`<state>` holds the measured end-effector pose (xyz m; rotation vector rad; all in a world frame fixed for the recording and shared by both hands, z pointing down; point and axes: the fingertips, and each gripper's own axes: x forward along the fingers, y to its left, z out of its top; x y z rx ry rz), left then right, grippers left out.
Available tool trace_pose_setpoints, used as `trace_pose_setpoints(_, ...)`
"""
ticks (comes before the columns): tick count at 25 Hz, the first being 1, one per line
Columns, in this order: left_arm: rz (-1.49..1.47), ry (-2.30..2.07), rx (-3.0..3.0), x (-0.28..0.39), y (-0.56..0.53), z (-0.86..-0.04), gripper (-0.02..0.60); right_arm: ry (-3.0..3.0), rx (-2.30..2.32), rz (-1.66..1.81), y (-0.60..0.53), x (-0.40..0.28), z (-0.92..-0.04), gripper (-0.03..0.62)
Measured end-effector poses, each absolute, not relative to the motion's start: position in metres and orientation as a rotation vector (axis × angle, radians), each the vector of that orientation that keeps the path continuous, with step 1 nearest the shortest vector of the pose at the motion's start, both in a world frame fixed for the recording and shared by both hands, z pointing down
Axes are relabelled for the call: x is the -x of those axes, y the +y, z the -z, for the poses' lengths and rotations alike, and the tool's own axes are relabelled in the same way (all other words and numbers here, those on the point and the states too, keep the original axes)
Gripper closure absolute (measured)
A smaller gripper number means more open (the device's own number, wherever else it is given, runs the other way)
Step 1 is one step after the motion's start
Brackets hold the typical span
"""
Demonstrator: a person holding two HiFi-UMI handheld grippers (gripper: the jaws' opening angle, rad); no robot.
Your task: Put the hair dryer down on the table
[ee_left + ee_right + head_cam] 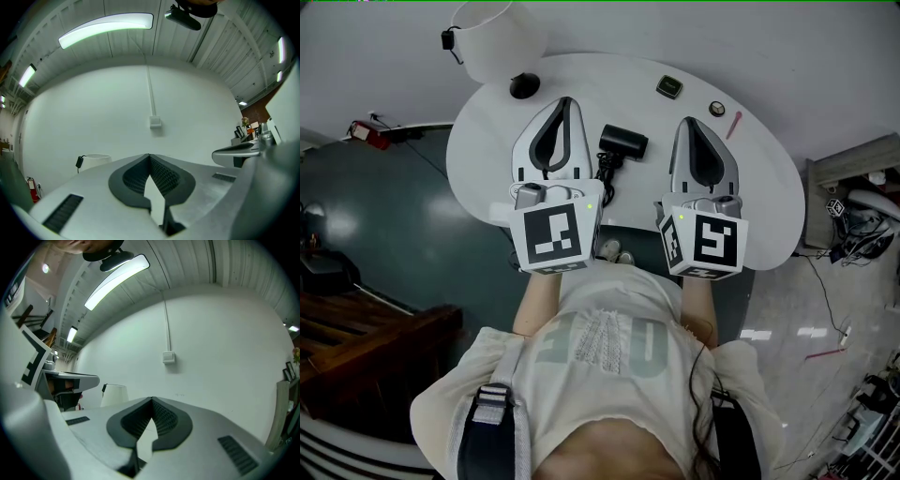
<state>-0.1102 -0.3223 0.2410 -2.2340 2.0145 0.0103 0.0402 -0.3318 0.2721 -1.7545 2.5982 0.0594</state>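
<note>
The black hair dryer [623, 142] lies on the white oval table [769, 178], its cord [605, 180] trailing toward the near edge. It rests between my two grippers and neither touches it. My left gripper [565, 100] is to its left, jaws shut, tips together and nothing between them [149, 155]. My right gripper [689, 121] is to its right, likewise shut and empty [152, 399]. Both gripper views look over the jaws at a bare white wall; the hair dryer is not in them.
A white lampshade-like cylinder [497, 37] stands at the table's far left, with a black round object [524, 86] beside it. A small dark square thing [669, 88], a small round thing [717, 109] and a pink pen [734, 125] lie at the far right. Dark wooden furniture [375, 328] stands on the left.
</note>
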Motion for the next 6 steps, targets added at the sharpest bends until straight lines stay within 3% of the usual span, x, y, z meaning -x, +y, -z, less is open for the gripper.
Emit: trace_pose_setpoints(6, 0.044, 2.021, 2.234, 0.1125, -0.3215, -0.2455, 0.574, 2.605, 1.745, -0.039, -0.3312, -0.0392, -0.2747, 0.595)
